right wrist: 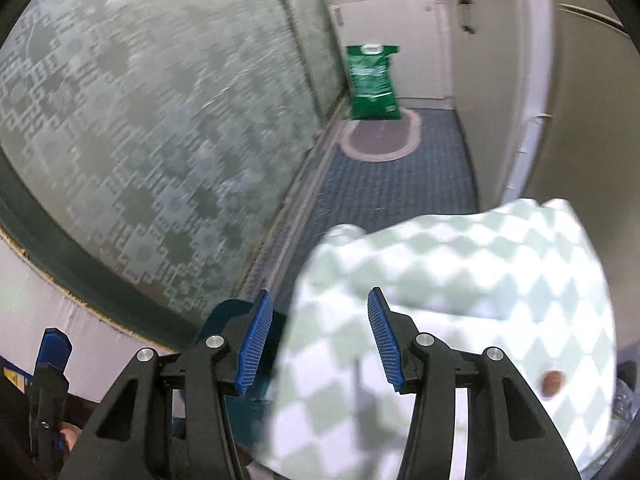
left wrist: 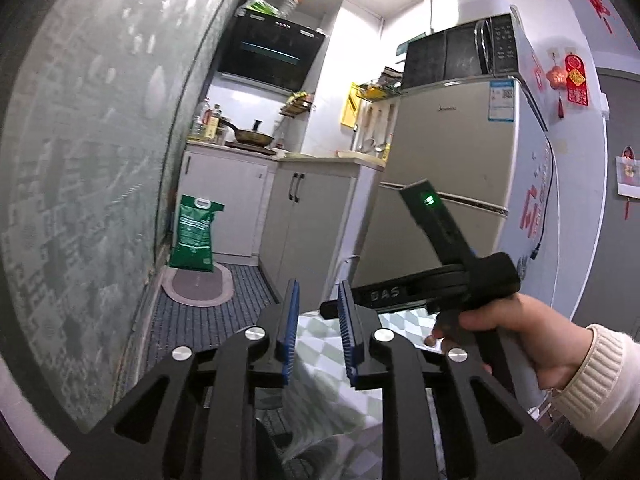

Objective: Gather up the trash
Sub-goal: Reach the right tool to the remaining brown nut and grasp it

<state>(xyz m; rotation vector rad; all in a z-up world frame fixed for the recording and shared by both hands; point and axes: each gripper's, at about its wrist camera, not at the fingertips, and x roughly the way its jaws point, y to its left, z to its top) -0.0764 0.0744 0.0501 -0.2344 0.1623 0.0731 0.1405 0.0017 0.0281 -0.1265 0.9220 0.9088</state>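
Both grippers over a checkered bag in a narrow kitchen

Left view: left gripper (left wrist: 318,300), jaws narrowly apart and empty, above the green-checkered bag (left wrist: 320,344); fridge (left wrist: 452,168) at right. Right view: right gripper (right wrist: 320,320), jaws wide, bag (right wrist: 460,280) lower right, contents hidden; green sack (right wrist: 373,82) at top.

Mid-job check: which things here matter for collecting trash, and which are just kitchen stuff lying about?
For the job:
checkered bag
left tool, open
right tool, open, by the bag

Just lying about:
green sack
oval mat
fridge
microwave
pan
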